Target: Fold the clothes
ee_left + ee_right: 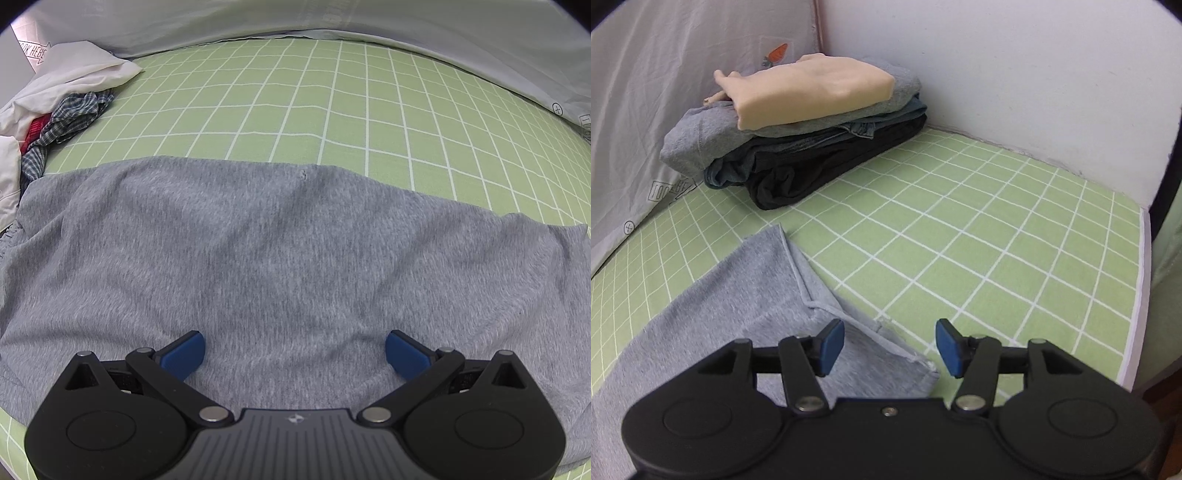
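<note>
A grey garment [288, 258] lies spread flat across the green checked sheet [332, 103], filling the middle of the left wrist view. My left gripper [294, 352] hovers over its near part with the blue pads wide apart and nothing between them. In the right wrist view a folded corner of the same grey garment [746, 306] lies on the sheet [997, 240]. My right gripper [890, 345] stands open just above that corner's hemmed edge, and the pads do not press on the cloth.
A heap of unfolded clothes [55, 110], white, checked and red, sits at the far left. A stack of folded clothes [812, 122] stands in the back corner by the white wall [1034, 74]. A grey printed curtain [665, 92] lines the bed's side. The mattress edge [1141, 295] runs along the right.
</note>
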Demonstrator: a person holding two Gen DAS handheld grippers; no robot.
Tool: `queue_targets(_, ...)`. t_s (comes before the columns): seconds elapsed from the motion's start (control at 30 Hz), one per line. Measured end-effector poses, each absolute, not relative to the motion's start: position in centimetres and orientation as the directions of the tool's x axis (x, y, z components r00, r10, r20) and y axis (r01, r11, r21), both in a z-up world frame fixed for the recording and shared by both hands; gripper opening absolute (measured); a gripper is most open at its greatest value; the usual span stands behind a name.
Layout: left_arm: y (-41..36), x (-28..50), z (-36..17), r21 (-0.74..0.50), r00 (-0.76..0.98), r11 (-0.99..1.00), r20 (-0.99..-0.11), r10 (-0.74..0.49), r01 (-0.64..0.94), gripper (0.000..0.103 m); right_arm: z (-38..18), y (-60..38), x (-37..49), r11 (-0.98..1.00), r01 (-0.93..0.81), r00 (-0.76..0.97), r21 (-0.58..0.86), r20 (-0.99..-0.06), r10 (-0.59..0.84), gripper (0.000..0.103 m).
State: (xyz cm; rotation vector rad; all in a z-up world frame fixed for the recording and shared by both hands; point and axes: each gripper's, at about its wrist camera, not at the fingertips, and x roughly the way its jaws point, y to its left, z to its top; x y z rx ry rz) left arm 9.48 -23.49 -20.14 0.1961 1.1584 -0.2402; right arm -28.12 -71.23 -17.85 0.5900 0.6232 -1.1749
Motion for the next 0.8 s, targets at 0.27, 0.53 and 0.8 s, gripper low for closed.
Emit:
queue_targets(0.27,-23.5,9.5,-20.2,0.029,0.374,0.957,-0.924,-0.084,0.287,0.103,-17.5,-75.0,-22.4,0.462,0.881,0.399,0.103,-0.689,-0.605,0.046)
queue_targets(0.53,-23.3,9.4,-20.3,0.028,0.37,0.96,-0.926,-0.08,0.278,0.103,-19.7,-79.5,-18.1,0.489,0.863,0.409,0.126,-0.743,-0.53,0.034)
queue_targets(0.8,-23.4,9.2,-20.3,0.031,0.372,0.965,-0.926,-0.07,0.26,0.103,-17.4,-80.1,-18.5,0.496,0.839,0.508,0.222,-0.647,-0.568,0.002)
